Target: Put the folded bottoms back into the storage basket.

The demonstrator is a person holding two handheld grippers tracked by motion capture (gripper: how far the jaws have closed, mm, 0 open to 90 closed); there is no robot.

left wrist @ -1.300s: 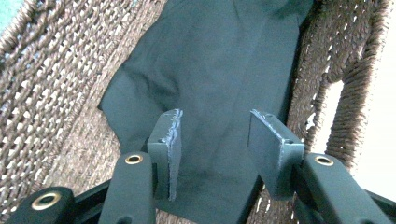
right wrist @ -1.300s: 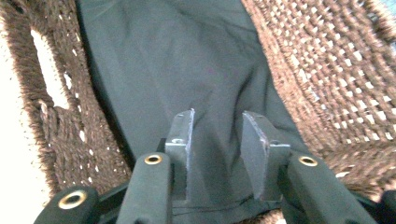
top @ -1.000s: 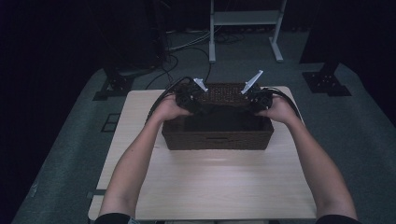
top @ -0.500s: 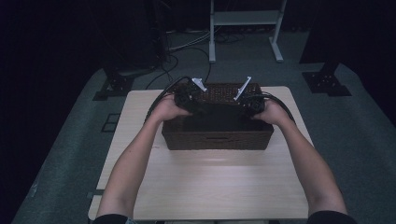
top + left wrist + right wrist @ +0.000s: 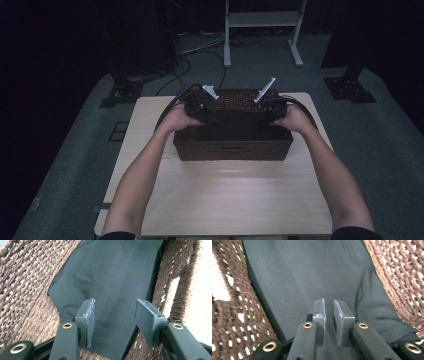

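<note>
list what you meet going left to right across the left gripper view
woven basket wall → dark cloth → basket's far wall with a handle hole → pale table

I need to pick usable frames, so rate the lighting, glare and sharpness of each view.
High view: dim, room beyond the table nearly black, basket interior lost in shadow, mildly soft. Left gripper view: sharp on the cloth and weave, but the background through the basket's handle gap is blown out white. Right gripper view: slightly blurred, with white glare through the weave at left; cloth evenly lit.
</note>
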